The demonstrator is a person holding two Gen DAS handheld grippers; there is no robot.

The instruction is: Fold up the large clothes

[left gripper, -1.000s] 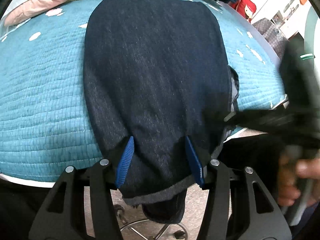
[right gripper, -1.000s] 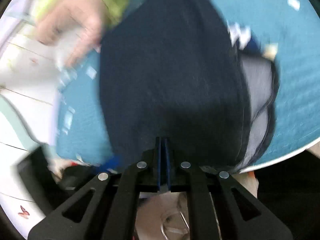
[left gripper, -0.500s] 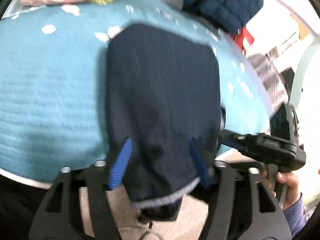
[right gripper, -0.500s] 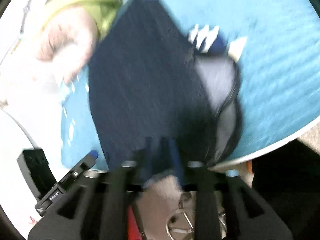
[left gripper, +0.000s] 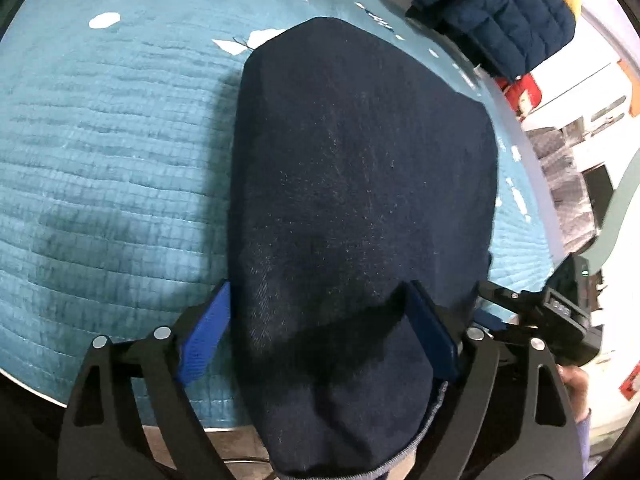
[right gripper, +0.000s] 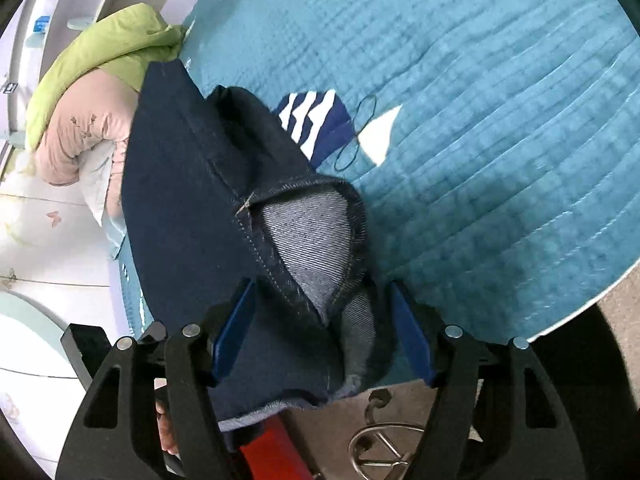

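A dark navy denim garment [left gripper: 360,184] lies folded on a teal quilted surface [left gripper: 104,152], its near end hanging over the front edge. My left gripper [left gripper: 320,324] is open, its blue fingers either side of the garment's near end. In the right wrist view the same garment [right gripper: 192,208] shows its hem opening with pale grey inside [right gripper: 308,236]. My right gripper [right gripper: 324,332] is open, straddling that hem end. The right gripper's body also shows in the left wrist view [left gripper: 552,320], at the garment's right edge.
A folded navy quilted jacket [left gripper: 500,12] lies at the far right. A green garment [right gripper: 100,52] and a pink one [right gripper: 76,136] lie at the far side. A striped patch [right gripper: 312,120] is on the quilt. A chair base [right gripper: 384,452] stands below the edge.
My right gripper has opened from shut and let go of the hem. The left gripper has opened wider and drawn back and up. The garment now lies still on the quilt.
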